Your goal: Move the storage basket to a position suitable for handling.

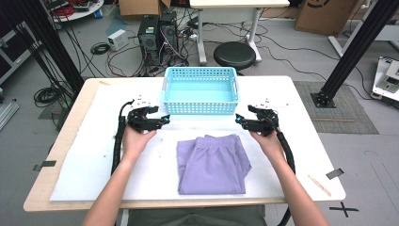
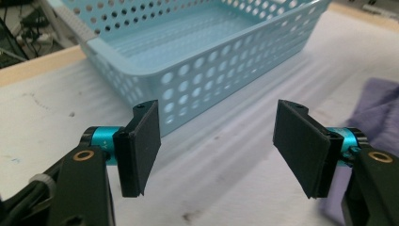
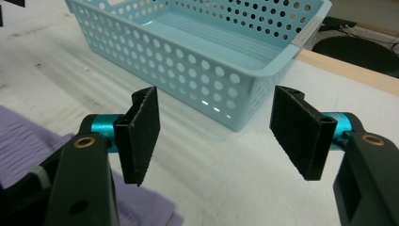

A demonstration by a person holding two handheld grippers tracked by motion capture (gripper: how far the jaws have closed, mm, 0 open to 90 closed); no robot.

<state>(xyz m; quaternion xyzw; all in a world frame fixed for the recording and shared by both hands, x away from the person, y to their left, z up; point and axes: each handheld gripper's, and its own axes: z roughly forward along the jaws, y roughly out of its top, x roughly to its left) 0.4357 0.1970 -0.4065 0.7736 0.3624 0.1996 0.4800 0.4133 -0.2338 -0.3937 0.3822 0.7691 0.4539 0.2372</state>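
Black foam-faced jaws stand spread wide on the left gripper [image 1: 157, 119], nothing between them, and in its own view bare white table covering shows through the gap of the left gripper [image 2: 216, 148]. Same story across the way: the right gripper [image 1: 241, 120] has its jaws parted and empty, seen close up on the right gripper [image 3: 214, 141] with only tabletop behind. Both tools hover low over the white-covered wooden table [image 1: 84, 165], tips pointing inward toward each other. Between them and a little nearer the person lies the folded lilac fabric garment [image 1: 212, 164], flat on the covering, well clear of either set of jaws; its edge creeps in at the right of the left gripper view [image 2: 376, 113] and at the lower left of the right gripper view [image 3: 28, 141]. Just beyond the grippers, toward the far edge, sits the light blue perforated plastic basket [image 1: 200, 107], upright, with nothing seen inside, its near wall close ahead of both cameras [image 2: 211, 80] [image 3: 188, 61].
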